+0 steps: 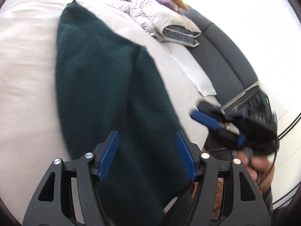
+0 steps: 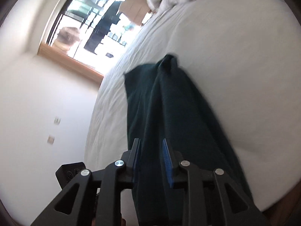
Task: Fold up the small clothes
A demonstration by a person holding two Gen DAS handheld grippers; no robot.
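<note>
One dark green garment [image 1: 105, 86] lies long and folded on the white bed [image 1: 28, 71].

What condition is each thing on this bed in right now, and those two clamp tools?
Dark green garment: lying lengthwise on the bed, partly folded.
White bed sheet: spread out, lightly creased.
Pile of clothes: stacked near the bed's far edge.
Left gripper: jaws wide open above the garment.
Right gripper: jaws part open, garment lying between them, not pinched.
</note>
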